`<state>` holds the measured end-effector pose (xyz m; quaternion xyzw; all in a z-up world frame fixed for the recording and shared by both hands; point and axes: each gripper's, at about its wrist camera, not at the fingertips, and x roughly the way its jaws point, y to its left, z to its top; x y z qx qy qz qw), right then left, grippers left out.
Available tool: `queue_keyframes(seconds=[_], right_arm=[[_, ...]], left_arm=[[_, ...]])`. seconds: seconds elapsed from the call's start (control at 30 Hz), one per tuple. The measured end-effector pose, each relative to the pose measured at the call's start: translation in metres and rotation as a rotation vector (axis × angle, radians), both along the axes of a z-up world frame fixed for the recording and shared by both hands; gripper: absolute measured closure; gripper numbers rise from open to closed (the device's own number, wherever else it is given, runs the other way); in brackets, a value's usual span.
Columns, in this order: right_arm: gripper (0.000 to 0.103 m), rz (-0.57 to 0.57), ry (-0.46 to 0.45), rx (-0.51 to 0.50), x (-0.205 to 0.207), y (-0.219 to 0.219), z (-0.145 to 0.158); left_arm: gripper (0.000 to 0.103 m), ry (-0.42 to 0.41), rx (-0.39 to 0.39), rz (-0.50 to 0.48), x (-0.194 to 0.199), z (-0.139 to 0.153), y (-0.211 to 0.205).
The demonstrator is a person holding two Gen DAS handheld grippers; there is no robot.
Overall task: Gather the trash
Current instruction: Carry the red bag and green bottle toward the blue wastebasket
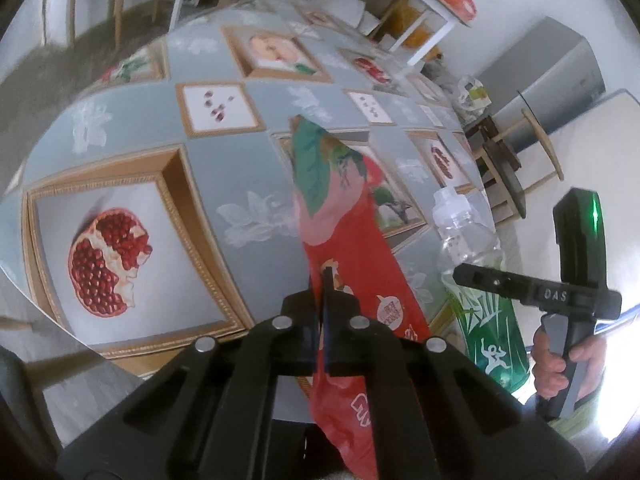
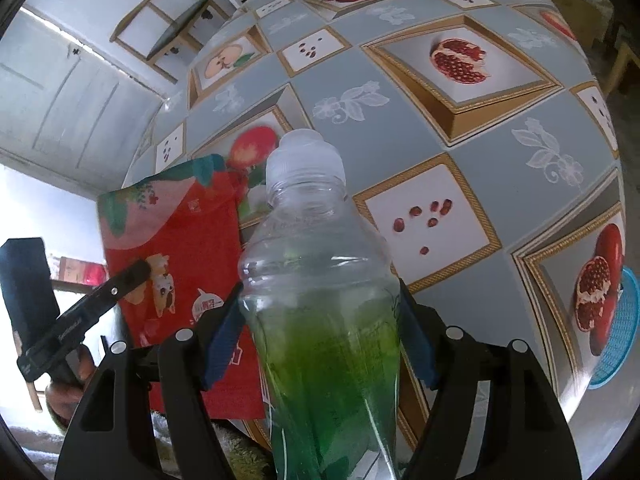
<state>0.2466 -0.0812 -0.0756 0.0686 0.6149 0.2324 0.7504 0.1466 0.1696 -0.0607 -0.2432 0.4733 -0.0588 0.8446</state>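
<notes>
Left wrist view: the left gripper [image 1: 326,276] has its jaws pressed together on a red snack wrapper [image 1: 352,240], pinching the thin sheet edge-on. The wrapper's lower end drops out of sight behind the gripper body; its upper end, pink and green, stands up over the table [image 1: 224,168]. To the right the right gripper [image 1: 480,278] shows from the side, its handle in a hand [image 1: 560,360], with a clear bottle [image 1: 468,240] partly hidden behind it.

Right wrist view: the right gripper [image 2: 320,312] stands wide, its blue pads [image 2: 224,336] against both sides of the clear bottle [image 2: 320,280], which it holds. The bottle has a green label low down and a translucent cap at the top; its base is cut off by the frame's lower edge. The wrapper [image 2: 180,248] hangs just left of the bottle, clear of the tabletop, printed with a cartoon figure and small writing too blurred to read.

Beyond both, the table, covered in a grey cloth patterned with framed pomegranates, lies open and bare. A blue basket [image 2: 616,332] sits at its right edge, partly cut off. Chairs [image 1: 516,160] stand past the table's edge.
</notes>
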Motion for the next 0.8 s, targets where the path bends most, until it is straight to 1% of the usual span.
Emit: queue_keyframes(seconds=[0.13,0.4,0.8], right_arm=[[0.034,-0.031,-0.009,0.031,-0.002,-0.008,0.006],[0.034,-0.083,-0.037,0.078,-0.005,-0.022,0.019],[0.034,-0.116,-0.086,0.11,-0.019,-0.036,0.04]], left_arm=[[0.103,-0.031,0.036,-0.022,-0.003,0.009,-0.008],[0.103,-0.077,0.061,-0.065,-0.009,0.021,-0.026],[0.103,-0.139,0.087,-0.068,-0.023,0.039,-0.034]])
